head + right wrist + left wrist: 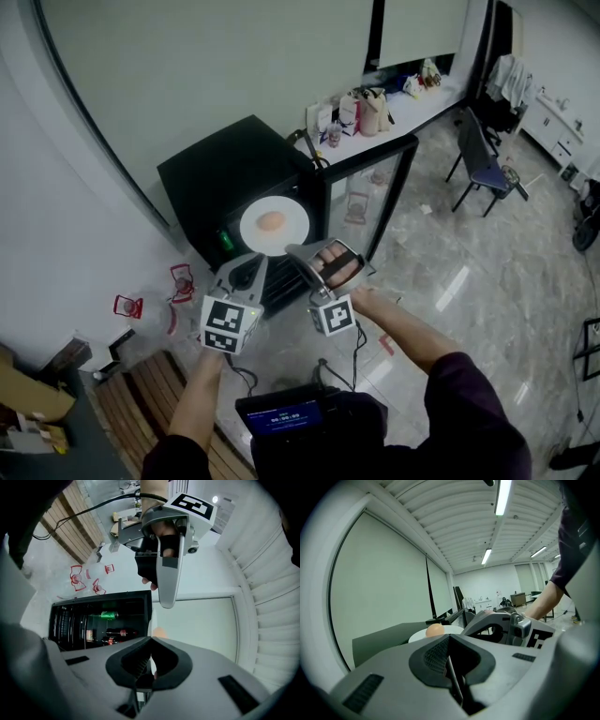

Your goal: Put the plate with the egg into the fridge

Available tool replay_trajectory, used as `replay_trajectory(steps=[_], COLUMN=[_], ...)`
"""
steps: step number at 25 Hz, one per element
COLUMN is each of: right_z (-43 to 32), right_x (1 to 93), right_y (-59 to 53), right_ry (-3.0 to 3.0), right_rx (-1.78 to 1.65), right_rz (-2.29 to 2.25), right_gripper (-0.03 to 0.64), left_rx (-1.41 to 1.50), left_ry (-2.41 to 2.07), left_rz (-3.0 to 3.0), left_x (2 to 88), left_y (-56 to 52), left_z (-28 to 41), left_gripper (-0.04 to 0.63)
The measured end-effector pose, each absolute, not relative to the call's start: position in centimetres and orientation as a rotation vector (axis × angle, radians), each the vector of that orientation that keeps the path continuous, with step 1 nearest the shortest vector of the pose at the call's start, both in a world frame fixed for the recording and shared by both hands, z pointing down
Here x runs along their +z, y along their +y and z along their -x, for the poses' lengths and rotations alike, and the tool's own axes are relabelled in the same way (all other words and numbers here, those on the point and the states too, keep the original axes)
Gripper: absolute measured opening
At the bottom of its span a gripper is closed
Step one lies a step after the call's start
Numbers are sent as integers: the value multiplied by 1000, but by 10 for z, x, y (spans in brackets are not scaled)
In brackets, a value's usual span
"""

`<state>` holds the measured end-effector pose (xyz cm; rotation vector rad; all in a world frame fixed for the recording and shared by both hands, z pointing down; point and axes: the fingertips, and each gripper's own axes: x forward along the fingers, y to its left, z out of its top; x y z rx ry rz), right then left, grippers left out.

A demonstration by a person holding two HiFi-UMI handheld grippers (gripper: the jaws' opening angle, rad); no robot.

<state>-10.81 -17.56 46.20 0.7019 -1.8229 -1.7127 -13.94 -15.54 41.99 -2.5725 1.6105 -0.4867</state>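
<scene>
**Head view:** black fridge (225, 169), glass door (380, 187) open. White plate (253, 234) w/ egg (271, 221) at its centre is over the front right corner of the fridge top, partly past the front edge. Can't tell if it's resting or lifted. Left gripper (249, 269) and right gripper (297, 253) both meet its near rim.

**Left gripper view:** jaws together, nothing btwn them. Plate lies level just past the tips; contact unclear.

**Right gripper view:** gripper is rolled on its side, jaws pinched on the plate's rim, seen edge-on. Green can (108, 615) and bottles (117, 633) on shelves inside.

**Handling, prob.:** plate stiff, smooth, breakable, not heavy. Egg is loose and will likely roll if tilted. Hold by the rim only, keep it level, w/ a 2nd support under the near side.
</scene>
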Motion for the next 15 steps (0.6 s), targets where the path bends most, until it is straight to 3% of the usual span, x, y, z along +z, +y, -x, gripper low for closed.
replay_trajectory(steps=[15], right_z=[144], right_x=[567], right_y=[-157], right_ry=[-1810], right_rx=[-1609], right_rz=[-615], right_gripper=[14], left_rx=[-308], left_ry=[1657], left_rz=[2627], left_x=[498], left_y=[-114], left_z=[178], left_gripper=[9])
